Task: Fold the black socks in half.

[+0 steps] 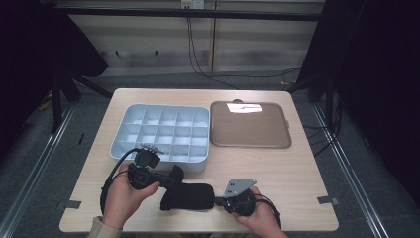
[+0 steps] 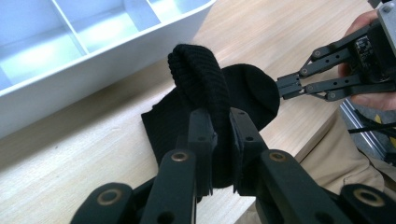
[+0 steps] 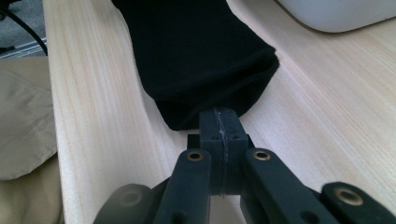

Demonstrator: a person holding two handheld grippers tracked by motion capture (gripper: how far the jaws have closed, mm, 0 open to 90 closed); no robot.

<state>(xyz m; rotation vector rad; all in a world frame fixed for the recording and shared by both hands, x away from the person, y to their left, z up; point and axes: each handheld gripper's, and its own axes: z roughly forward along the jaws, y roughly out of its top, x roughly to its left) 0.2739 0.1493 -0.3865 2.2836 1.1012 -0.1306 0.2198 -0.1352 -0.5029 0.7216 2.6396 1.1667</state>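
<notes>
A black sock [image 1: 190,196] lies on the wooden table near its front edge, in front of the white compartment box [image 1: 130,130]. My left gripper [image 1: 172,179] is shut on the sock's ribbed end [image 2: 198,77], which is lifted and folded over above the jaws [image 2: 218,125]. My right gripper [image 1: 218,201] is shut on the edge of the opposite end [image 3: 201,56], its jaws pressed together at the fabric [image 3: 219,117]. In the left gripper view, the right gripper [image 2: 281,87] meets the sock's rounded end from the right.
The white box [image 2: 84,70] has several empty compartments. A flat brown tray [image 1: 250,125] sits to its right. The person's trouser leg [image 3: 23,126] is just beyond the table's front edge. Tape marks [image 1: 327,200] sit near the front corners.
</notes>
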